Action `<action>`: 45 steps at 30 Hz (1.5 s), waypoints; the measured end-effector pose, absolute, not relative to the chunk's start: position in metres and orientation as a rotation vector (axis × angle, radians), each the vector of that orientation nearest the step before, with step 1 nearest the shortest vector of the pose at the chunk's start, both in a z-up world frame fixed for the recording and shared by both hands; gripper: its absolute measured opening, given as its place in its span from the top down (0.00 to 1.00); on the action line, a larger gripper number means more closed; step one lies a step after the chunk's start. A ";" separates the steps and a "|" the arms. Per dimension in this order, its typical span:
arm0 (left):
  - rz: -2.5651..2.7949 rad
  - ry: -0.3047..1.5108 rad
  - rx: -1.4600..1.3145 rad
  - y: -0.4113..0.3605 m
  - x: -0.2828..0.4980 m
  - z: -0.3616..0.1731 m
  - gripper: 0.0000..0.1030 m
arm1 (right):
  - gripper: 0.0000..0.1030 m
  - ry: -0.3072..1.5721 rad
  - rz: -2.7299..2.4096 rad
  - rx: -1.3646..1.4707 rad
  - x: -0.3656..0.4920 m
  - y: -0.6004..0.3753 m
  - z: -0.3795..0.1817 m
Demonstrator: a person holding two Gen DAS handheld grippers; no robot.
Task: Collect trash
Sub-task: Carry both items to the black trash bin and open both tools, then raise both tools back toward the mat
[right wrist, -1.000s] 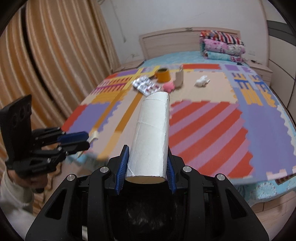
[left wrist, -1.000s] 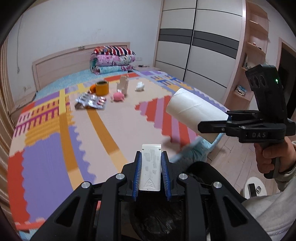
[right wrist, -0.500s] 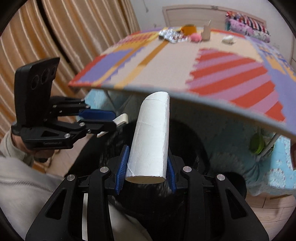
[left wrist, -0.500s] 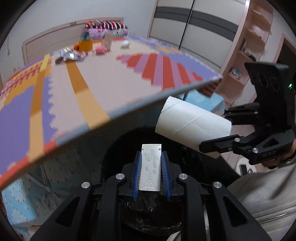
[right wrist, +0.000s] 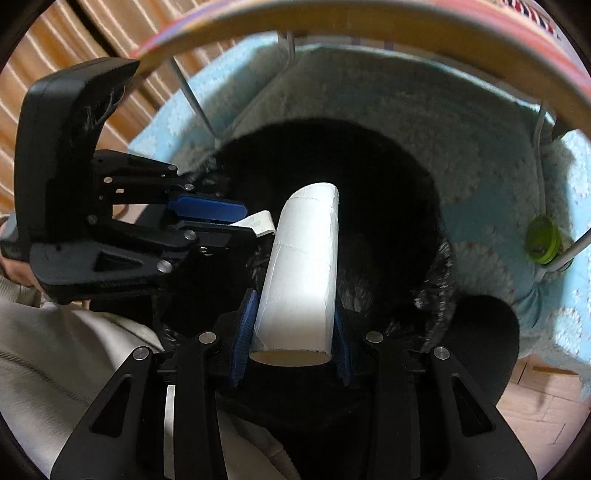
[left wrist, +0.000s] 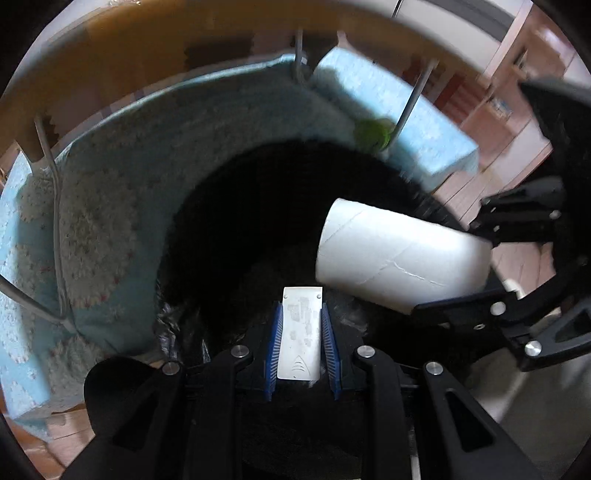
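My left gripper (left wrist: 300,314) is shut on a flat white plastic piece (left wrist: 300,332), also seen in the right wrist view (right wrist: 260,223). My right gripper (right wrist: 291,325) is shut on a white cardboard tube (right wrist: 301,269), also seen in the left wrist view (left wrist: 399,254). Both are held over the dark mouth of a bin lined with a black bag (left wrist: 258,206), which fills the middle of the right wrist view (right wrist: 369,177). The right gripper (left wrist: 461,273) shows at the right of the left wrist view; the left gripper (right wrist: 243,218) shows at the left of the right wrist view.
The underside of a tabletop (right wrist: 369,26) arches overhead on thin metal legs (left wrist: 406,107). A light blue bedspread (left wrist: 92,221) hangs behind the bin. A green round object (right wrist: 541,243) sits by a leg. Wooden floor (right wrist: 535,398) lies at the lower right.
Both grippers have tipped down from the table edge to point into the black bin under it. Each still holds its item.
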State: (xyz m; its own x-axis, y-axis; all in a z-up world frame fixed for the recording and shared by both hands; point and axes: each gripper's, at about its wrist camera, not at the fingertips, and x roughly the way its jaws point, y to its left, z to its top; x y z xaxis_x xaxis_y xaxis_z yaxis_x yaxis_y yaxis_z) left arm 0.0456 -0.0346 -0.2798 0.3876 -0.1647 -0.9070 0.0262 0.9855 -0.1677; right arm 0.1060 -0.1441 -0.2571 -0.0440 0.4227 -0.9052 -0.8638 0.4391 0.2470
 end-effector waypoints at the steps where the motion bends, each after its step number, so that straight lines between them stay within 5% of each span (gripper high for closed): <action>1: -0.123 1.173 -0.138 -0.036 0.046 -0.282 0.80 | 0.69 1.217 1.094 -0.475 0.105 -0.143 -0.259; 18: -0.126 1.220 -0.183 -0.036 0.050 -0.296 0.79 | 0.70 1.284 1.067 -0.488 0.110 -0.134 -0.286; 22: -0.124 1.225 -0.199 -0.034 0.051 -0.295 0.78 | 0.58 1.282 1.064 -0.471 0.114 -0.134 -0.284; 26: -0.132 1.214 -0.209 -0.034 0.051 -0.290 0.64 | 0.58 1.276 1.062 -0.463 0.116 -0.135 -0.282; 45: -0.138 0.892 -0.221 0.003 0.046 -0.158 0.59 | 0.58 0.997 1.119 -0.376 0.137 -0.148 -0.163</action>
